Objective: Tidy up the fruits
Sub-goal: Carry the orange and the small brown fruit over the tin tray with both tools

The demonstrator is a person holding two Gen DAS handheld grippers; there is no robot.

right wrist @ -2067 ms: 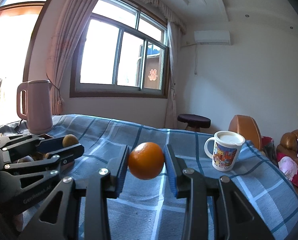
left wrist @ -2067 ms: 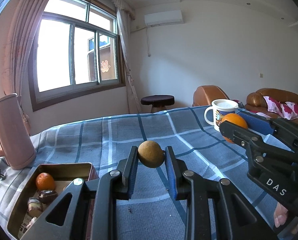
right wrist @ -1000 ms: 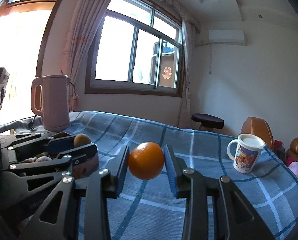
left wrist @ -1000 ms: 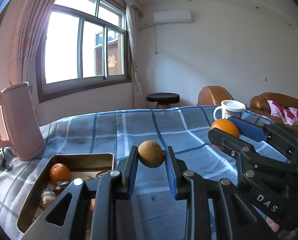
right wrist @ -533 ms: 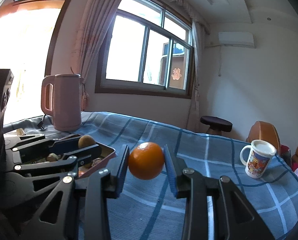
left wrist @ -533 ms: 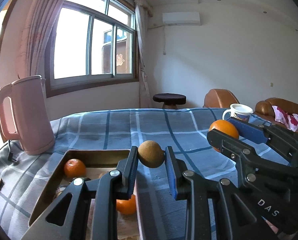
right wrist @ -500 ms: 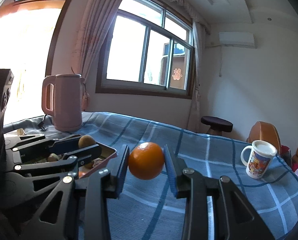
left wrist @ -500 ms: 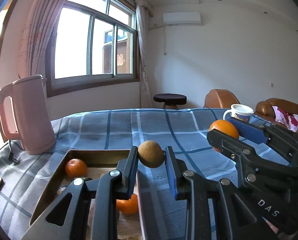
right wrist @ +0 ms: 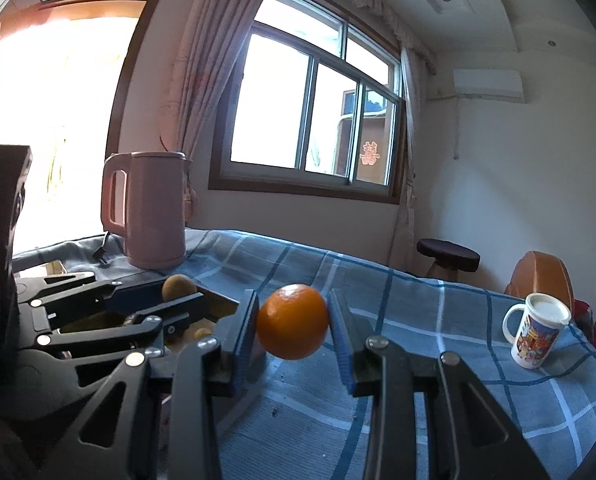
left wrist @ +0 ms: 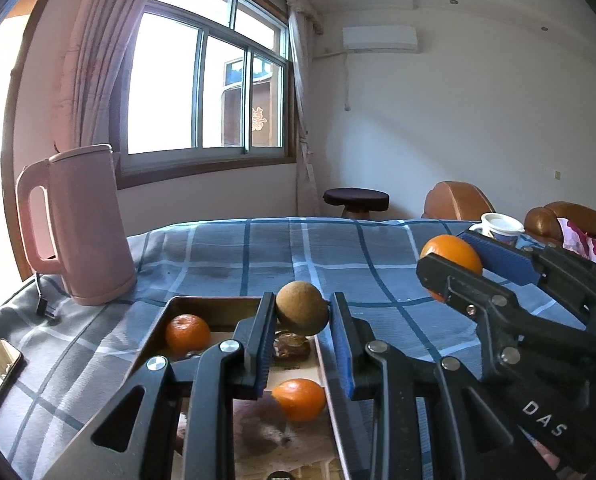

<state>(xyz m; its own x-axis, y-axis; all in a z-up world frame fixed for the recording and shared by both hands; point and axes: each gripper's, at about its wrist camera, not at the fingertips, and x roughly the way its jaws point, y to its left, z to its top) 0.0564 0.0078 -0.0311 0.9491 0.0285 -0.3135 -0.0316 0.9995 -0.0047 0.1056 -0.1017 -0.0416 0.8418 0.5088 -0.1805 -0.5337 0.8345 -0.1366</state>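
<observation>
My left gripper (left wrist: 302, 310) is clamped on a brown fruit (left wrist: 301, 308), holding it in the air over the near right part of the tin (left wrist: 160, 328), which sits on the blue checked cloth (left wrist: 298, 256) with two tangerines (left wrist: 188, 334) and some darker bits inside. My right gripper (right wrist: 292, 328) is clamped on an orange (right wrist: 292, 327) above the cloth, just right of the tin, with the pink kettle (right wrist: 150, 208) behind and the mug (right wrist: 536, 336) far right.

Black claw (left wrist: 302, 344) arms, blue ribbed pads (left wrist: 498, 258), silver screws, "DAS" lettering.
</observation>
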